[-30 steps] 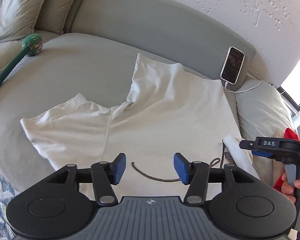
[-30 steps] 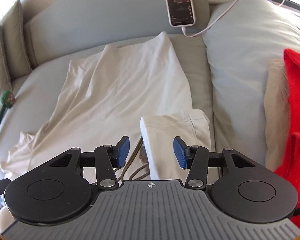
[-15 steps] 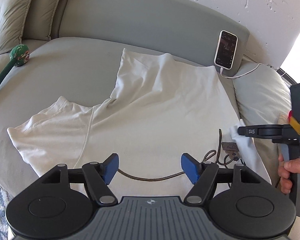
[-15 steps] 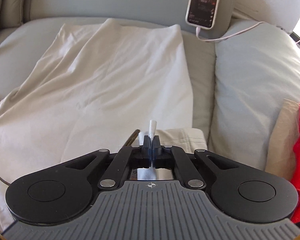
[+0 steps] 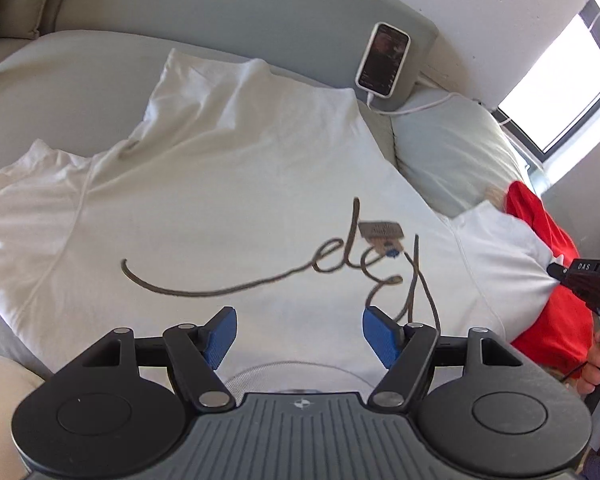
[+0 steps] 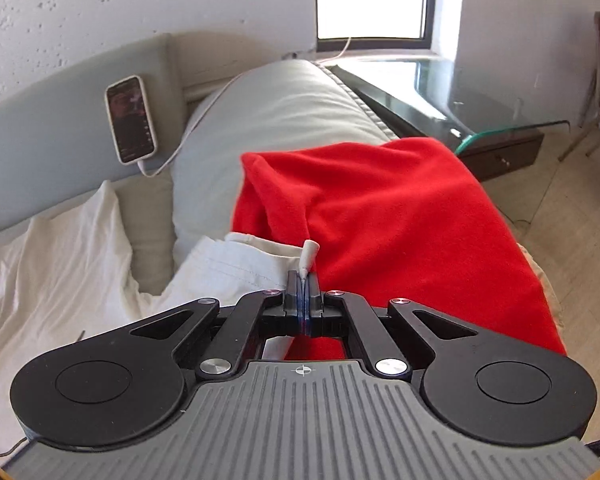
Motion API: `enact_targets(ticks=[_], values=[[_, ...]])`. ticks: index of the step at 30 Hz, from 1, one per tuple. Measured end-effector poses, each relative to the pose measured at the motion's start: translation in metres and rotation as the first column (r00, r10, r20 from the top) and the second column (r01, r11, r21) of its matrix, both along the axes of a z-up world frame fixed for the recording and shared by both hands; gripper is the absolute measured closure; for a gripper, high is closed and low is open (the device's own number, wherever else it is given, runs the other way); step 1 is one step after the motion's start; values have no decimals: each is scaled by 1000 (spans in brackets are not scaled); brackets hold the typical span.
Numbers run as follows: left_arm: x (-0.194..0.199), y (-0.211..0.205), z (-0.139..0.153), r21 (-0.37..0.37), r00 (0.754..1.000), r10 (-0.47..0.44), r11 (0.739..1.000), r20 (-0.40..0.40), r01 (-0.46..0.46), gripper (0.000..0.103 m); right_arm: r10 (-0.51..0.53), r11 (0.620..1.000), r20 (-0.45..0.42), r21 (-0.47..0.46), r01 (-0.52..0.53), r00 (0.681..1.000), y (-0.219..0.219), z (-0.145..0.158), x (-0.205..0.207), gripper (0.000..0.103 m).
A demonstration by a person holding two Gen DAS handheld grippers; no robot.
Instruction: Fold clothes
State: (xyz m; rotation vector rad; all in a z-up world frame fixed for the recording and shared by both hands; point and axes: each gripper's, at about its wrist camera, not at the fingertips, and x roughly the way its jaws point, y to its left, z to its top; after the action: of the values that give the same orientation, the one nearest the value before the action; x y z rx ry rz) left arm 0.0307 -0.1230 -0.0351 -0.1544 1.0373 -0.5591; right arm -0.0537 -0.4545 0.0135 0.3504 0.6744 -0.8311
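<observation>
Landmark: white cotton T-shirt (image 5: 220,208), spread flat on the grey upholstered sofa seat (image 5: 68,64), collar nearest the left wrist camera, hem toward the sofa back.
Left hand-held gripper (image 5: 298,334): hovers above the collar end of the T-shirt; blue pads stand wide apart with nothing between them.
Right hand-held gripper (image 6: 302,298): jaws clamped tight on the hem of the T-shirt's right sleeve (image 6: 236,264); a small tuft of white fabric sticks up between the pads. The sleeve is lifted and drawn out to the T-shirt's right side.
Person's hand (image 5: 598,364): grips the handle of the right hand-held gripper, at the right edge of the left wrist view.
Brown cord with tag (image 5: 332,264): lies in loops on the chest of the T-shirt; the tag is blurred, its print unreadable.
Red fleece garment (image 6: 380,232): heaped just right of the T-shirt, touching the raised sleeve.
Grey cushion (image 6: 276,120): beyond the red garment, right of the T-shirt.
Smartphone in white case (image 5: 384,58): leans upright on the sofa back beyond the T-shirt's hem, white cable attached.
</observation>
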Motion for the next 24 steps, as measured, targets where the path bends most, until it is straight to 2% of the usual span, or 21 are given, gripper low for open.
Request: enact_targets(ticks=[3,7,10,15,18,20,22,24], values=[[-6,-8,-10,8,999,-38,999,-29,38,34,-33,999,-6,-36,33,999,9,-5,-5,102],[-10,-17,-26,45,996,-50,998,-72,53,35,1,994,-136,-112,-17,991,20,-15,13,92],[-16,-12,-24,47,997,-50,998,-60,53,35,16,994,-96,-105,-26,995,25,0,5,59],[-19,13,-12,39,1000,-12,999,-28,13,33,83,996,-1,30,-82,997,33,25,-31,57],[-23,40,-7,39,999,52,998,-13,-51,33,158,978,47,132,-163,986,45,32,-51,54],[-26,60,-4,29,993,115,993,6,-115,33,208,953,74,210,-219,975,56,28,-59,54],[-25,74,-4,2,989,147,989,18,-147,40,253,916,113,291,-276,961,68,15,-61,54],[-22,74,-7,1,987,155,988,38,-155,49,313,868,161,351,-351,936,85,-6,-57,59]])
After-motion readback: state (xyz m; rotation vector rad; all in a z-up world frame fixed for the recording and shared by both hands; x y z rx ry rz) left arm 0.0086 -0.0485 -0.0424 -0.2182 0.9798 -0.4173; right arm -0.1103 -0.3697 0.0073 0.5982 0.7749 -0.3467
